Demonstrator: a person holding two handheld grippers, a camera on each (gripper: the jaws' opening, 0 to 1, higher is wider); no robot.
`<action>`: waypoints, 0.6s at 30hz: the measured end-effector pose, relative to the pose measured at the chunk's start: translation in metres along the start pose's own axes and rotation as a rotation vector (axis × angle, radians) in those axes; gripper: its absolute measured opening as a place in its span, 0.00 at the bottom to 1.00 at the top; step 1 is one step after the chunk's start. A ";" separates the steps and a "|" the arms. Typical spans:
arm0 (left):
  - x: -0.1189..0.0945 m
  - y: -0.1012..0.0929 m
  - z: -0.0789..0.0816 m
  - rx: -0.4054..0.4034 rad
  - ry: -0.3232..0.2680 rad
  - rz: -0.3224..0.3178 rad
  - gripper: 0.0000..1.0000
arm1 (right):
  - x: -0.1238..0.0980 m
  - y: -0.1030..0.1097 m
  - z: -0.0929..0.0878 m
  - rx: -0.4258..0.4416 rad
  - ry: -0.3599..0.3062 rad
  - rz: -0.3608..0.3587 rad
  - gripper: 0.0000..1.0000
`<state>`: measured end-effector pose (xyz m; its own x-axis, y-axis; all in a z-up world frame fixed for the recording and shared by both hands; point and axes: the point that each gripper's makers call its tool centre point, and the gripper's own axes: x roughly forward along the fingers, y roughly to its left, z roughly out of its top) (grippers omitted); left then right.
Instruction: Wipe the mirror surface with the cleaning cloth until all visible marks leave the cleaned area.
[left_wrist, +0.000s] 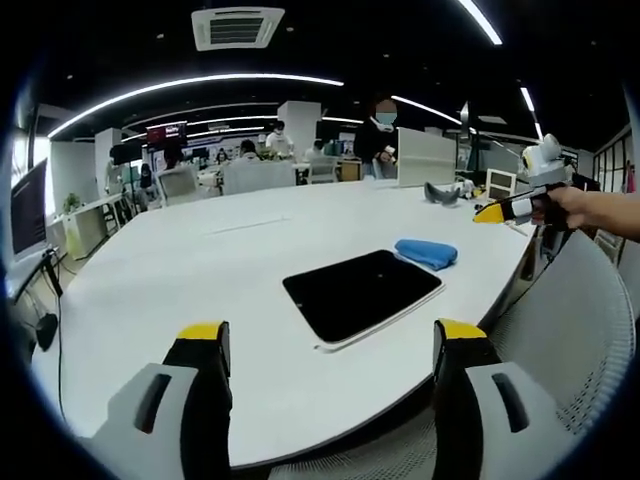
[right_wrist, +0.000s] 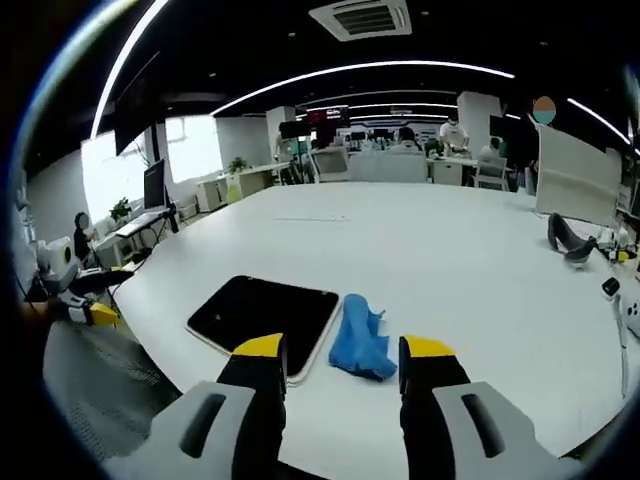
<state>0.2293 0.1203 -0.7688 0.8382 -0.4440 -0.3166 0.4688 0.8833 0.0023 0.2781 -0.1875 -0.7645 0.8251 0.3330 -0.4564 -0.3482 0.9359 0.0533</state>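
Blue cleaning cloth touching mirror short side near desk edge; right gripper nearer, directly before cloth, jaws wide, empty; left gripper wide, empty.

Large white table with a rounded edge. A dark rectangular mirror lies flat near that edge. A crumpled blue cloth lies on the tabletop just beside the mirror; touching or apart cannot be told. A grey object rests farther off.
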 end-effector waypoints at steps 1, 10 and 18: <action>0.000 0.000 0.000 0.002 -0.002 0.000 0.82 | 0.002 0.000 0.000 -0.006 0.004 0.000 0.40; 0.001 0.000 0.000 0.001 -0.001 -0.001 0.82 | 0.022 0.001 0.009 -0.034 -0.002 0.007 0.36; 0.000 0.001 0.001 0.000 -0.009 0.003 0.81 | 0.043 0.005 0.007 -0.067 0.038 0.048 0.33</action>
<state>0.2303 0.1204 -0.7676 0.8421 -0.4430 -0.3077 0.4666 0.8845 0.0034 0.3153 -0.1676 -0.7773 0.7897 0.3717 -0.4880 -0.4174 0.9086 0.0167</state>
